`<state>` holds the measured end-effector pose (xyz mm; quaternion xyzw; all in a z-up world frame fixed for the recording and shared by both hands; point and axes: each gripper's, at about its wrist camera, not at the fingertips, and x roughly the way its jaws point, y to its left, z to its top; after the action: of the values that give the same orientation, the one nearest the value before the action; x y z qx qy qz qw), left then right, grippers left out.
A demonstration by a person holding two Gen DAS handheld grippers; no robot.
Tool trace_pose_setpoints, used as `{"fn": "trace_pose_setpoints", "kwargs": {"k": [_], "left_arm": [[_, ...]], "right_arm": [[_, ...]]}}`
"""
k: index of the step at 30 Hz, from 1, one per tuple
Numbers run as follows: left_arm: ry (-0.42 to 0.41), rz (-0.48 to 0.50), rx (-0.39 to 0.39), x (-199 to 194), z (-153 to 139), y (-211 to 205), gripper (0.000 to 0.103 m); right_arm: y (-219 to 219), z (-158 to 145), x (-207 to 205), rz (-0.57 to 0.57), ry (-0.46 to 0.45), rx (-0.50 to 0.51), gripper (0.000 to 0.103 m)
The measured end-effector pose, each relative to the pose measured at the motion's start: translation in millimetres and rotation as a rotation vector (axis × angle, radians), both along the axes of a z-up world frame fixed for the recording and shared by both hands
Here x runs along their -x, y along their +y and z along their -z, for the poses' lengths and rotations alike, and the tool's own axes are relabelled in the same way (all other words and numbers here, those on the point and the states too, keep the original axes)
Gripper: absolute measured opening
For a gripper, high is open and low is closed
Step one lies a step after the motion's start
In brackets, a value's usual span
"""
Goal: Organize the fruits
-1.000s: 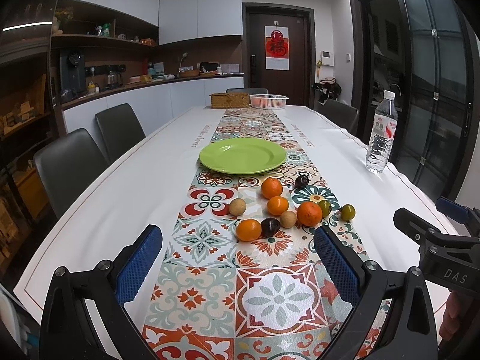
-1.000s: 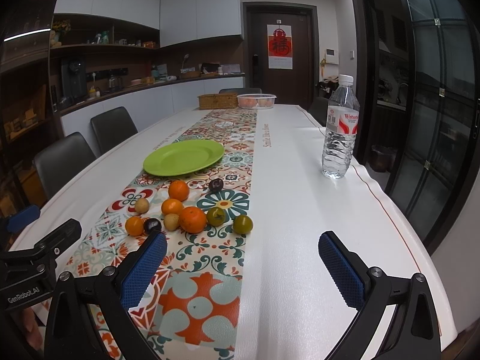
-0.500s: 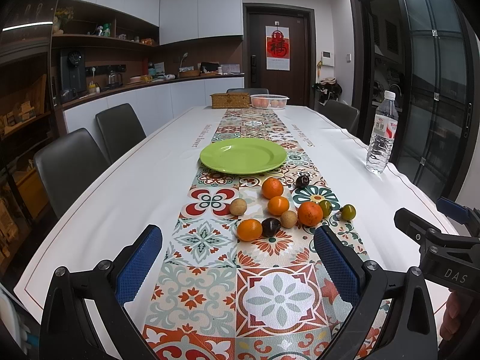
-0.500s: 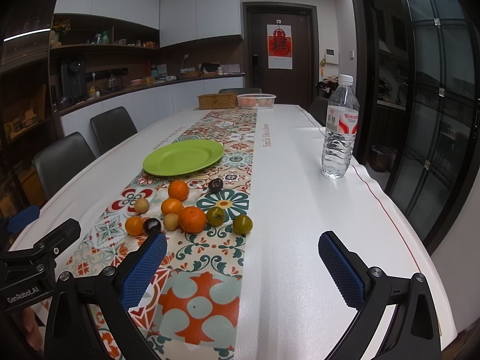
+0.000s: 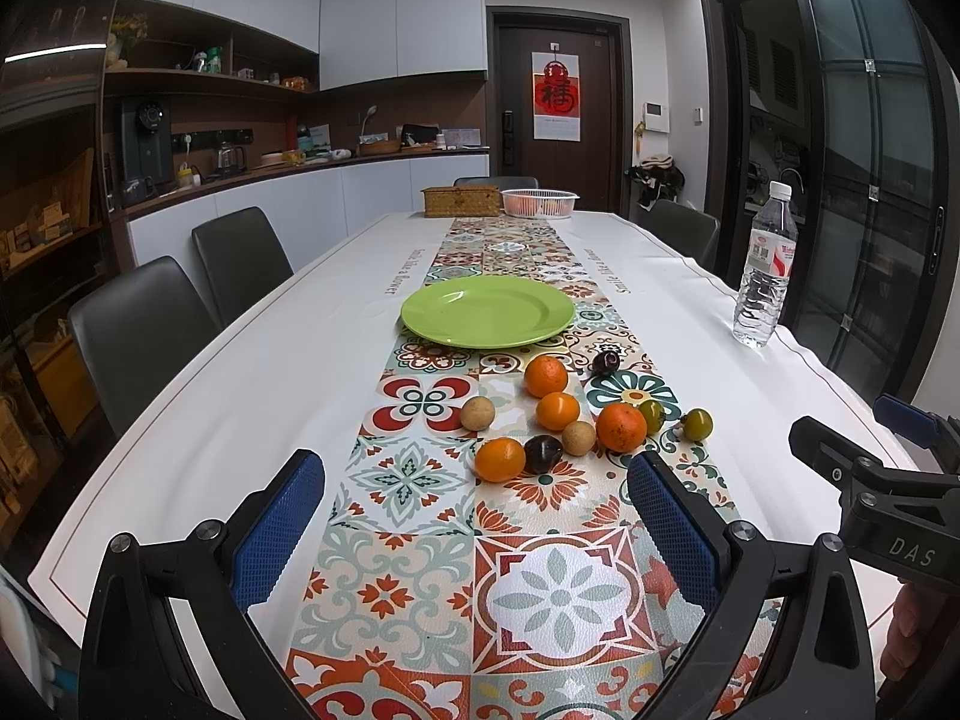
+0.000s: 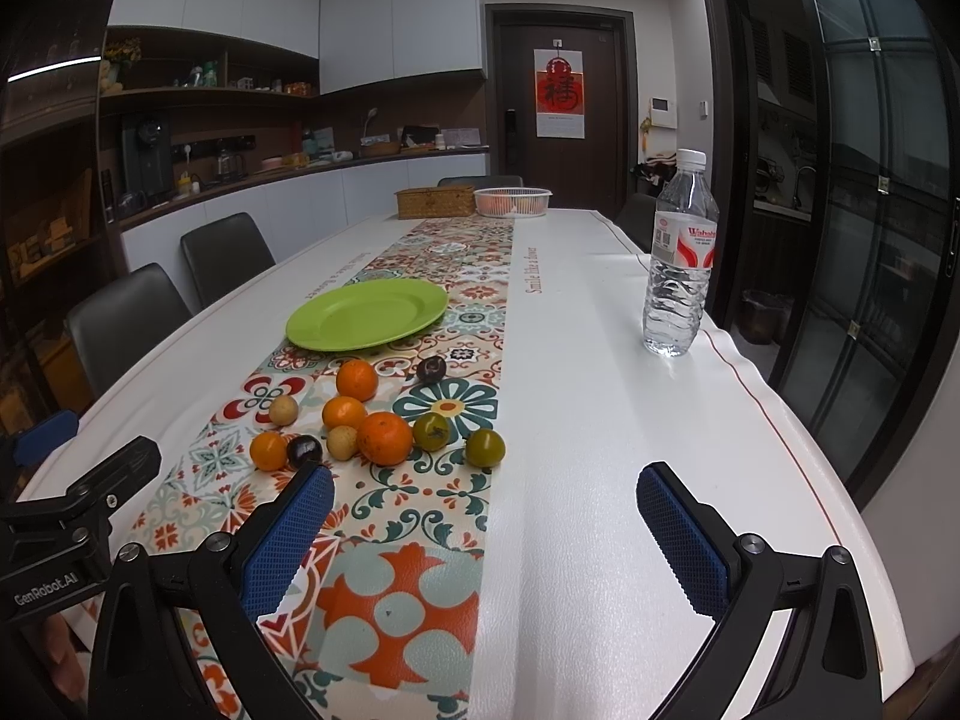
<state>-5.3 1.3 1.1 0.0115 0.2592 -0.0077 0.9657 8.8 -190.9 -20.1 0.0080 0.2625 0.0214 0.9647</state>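
Several small fruits lie in a cluster on the patterned runner: oranges [image 5: 621,426] [image 6: 384,437], dark plums [image 5: 543,453] [image 6: 304,450], tan longans [image 5: 477,413], green tomatoes [image 5: 696,423] [image 6: 485,447]. An empty green plate [image 5: 486,311] [image 6: 367,314] sits just beyond them. My left gripper [image 5: 477,531] is open and empty, near the table's front edge, short of the fruits. My right gripper [image 6: 486,531] is open and empty, to the right of the cluster.
A water bottle [image 5: 765,267] [image 6: 681,255] stands at the right side of the table. A wicker box [image 5: 461,201] and a white basket [image 5: 539,203] sit at the far end. Dark chairs [image 5: 141,330] line the left side.
Both views have barely shifted. The fruits and plate have not moved and both grippers stay open.
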Motion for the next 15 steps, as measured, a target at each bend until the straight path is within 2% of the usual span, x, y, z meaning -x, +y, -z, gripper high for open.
{"fn": "trace_pose_setpoints", "kwargs": {"k": [15], "left_arm": [[0.013,0.000,0.002,-2.1,4.8,-0.2,0.103]], "right_arm": [[-1.4,2.9,0.5,-0.001,0.011,0.001,0.102]]}}
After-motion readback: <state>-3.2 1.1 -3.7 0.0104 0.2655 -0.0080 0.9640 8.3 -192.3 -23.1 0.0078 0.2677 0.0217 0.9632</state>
